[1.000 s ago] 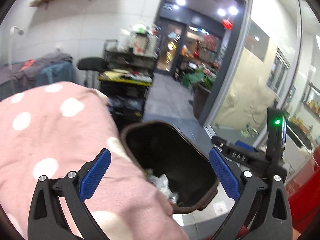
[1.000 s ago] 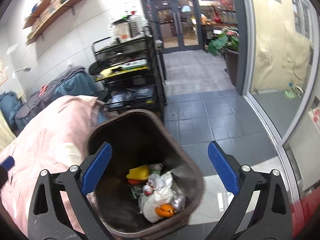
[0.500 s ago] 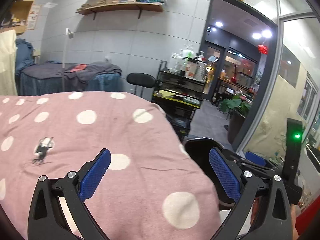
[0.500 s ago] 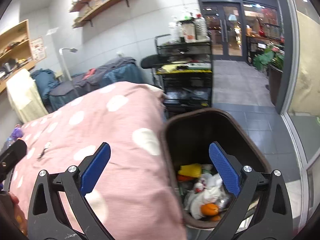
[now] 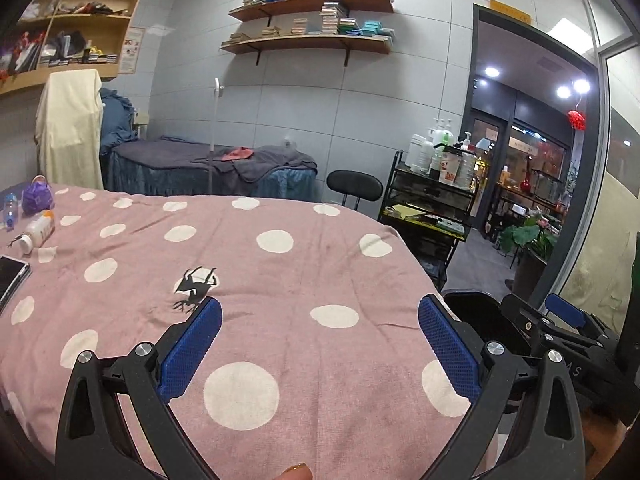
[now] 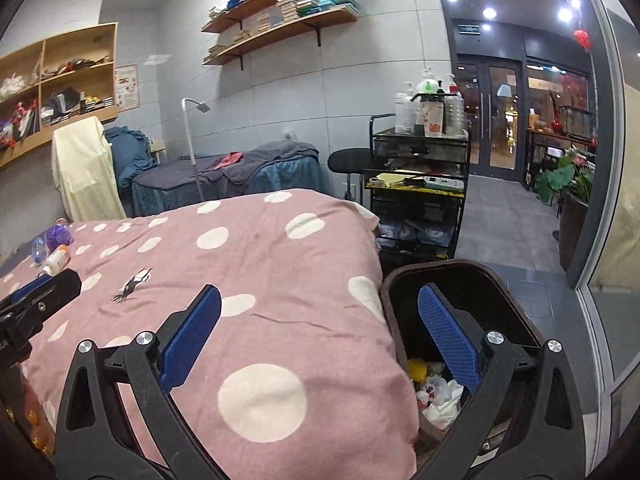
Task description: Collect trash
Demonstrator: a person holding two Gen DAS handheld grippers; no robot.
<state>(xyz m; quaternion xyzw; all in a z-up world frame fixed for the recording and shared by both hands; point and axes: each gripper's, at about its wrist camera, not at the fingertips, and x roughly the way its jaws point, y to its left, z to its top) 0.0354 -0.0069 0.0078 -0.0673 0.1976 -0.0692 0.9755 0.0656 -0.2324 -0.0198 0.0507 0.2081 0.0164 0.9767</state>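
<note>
Both grippers (left [image 5: 320,344], right [image 6: 320,340]) hover level, fingers [image 5: 188,354] spread.

No legible text anywhere.

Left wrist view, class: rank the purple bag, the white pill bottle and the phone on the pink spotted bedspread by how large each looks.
1. Phone, though the frame edge cuts it off and it lies nearest.
2. and 3. White pill bottle and purple bag look about equal; the bag lies farther off, so no firm ranking.
</note>
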